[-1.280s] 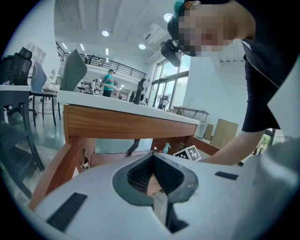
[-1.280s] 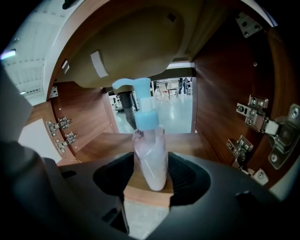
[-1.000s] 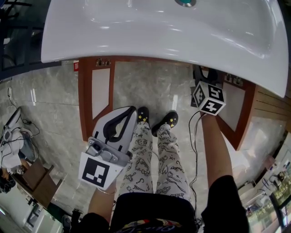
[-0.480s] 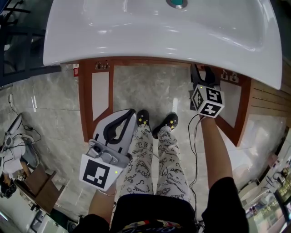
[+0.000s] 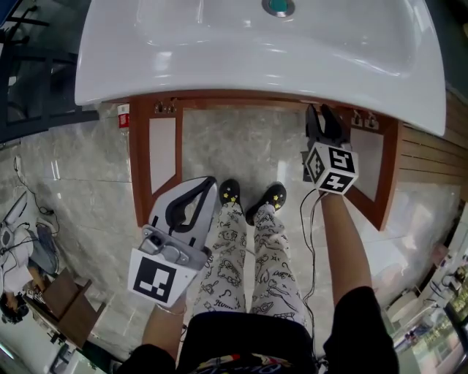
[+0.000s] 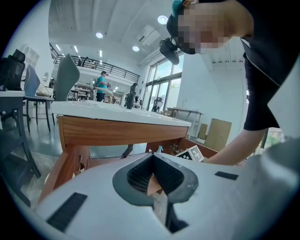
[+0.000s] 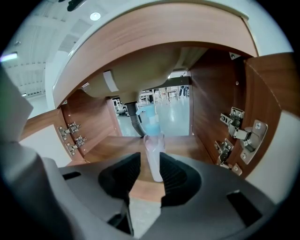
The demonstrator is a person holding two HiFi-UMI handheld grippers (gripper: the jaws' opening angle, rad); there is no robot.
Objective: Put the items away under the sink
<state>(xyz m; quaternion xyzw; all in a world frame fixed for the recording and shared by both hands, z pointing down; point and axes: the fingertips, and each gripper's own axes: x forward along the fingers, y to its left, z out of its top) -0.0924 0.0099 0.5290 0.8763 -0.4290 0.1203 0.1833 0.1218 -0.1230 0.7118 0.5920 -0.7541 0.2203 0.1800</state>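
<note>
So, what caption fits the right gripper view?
Right gripper holds a blue-capped clear bottle before the open under-sink cabinet.

White sink (image 5: 256, 55) across top, drain (image 5: 278, 6) at upper edge. Left door (image 5: 156, 157) and right door (image 5: 381, 175) open. Right gripper (image 5: 326, 123) at sink rim. Left gripper (image 5: 210, 180) low, beside shoes (image 5: 253, 193).

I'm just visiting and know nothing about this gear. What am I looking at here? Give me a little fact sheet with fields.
Setting: white sink over a wooden cabinet, both doors open
Person: standing at the sink, one tool in each hand
Right tool: closed on a clear bottle with a blue top, aimed into the cabinet
Left tool: closed, nothing in it, held low beside the person's legs
Inside cabinet: wooden floor, grey drain hose at the back
Stage: bottle gripped at the cabinet opening
</note>
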